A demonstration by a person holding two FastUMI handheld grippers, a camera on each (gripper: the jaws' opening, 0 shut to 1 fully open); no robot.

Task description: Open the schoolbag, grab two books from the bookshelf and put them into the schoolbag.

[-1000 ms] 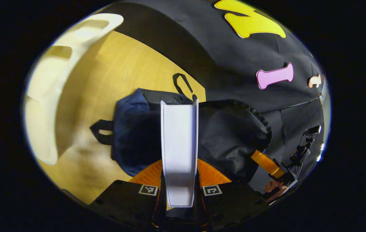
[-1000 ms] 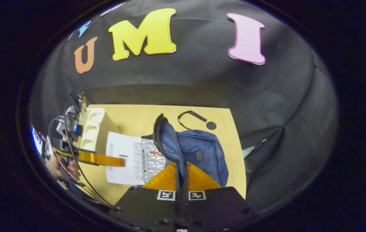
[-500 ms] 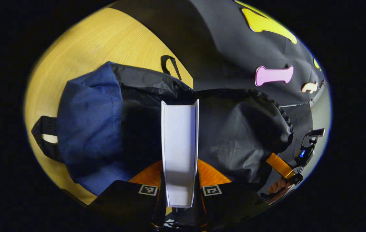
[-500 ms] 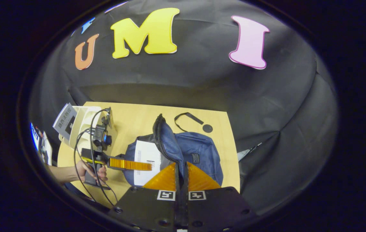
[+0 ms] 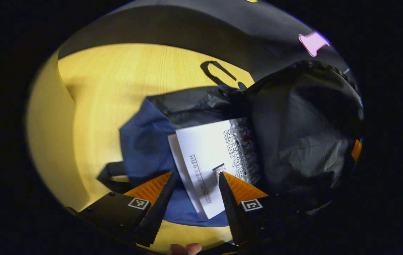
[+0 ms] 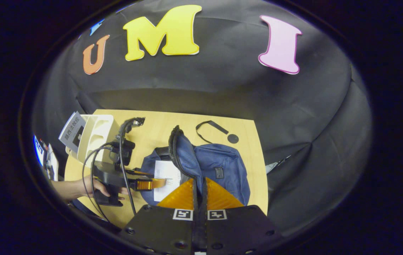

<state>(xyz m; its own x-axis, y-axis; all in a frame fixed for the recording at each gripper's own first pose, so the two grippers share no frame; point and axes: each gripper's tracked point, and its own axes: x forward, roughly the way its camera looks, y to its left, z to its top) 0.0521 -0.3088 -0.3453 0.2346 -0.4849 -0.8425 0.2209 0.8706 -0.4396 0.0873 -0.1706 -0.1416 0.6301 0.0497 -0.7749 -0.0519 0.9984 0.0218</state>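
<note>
Your left tool (image 5: 194, 191) is wide apart and holds nothing. The white book (image 5: 215, 159) lies just ahead of it, inside the open blue schoolbag (image 5: 144, 148) on the counter (image 5: 116, 81). Your right tool (image 6: 199, 193) is closed tight on the bag's flap (image 6: 183, 159), holding it up.

book (image 5: 215, 156) far end under flap (image 5: 304, 131), shelf book (image 6: 72, 130) cut off
</note>
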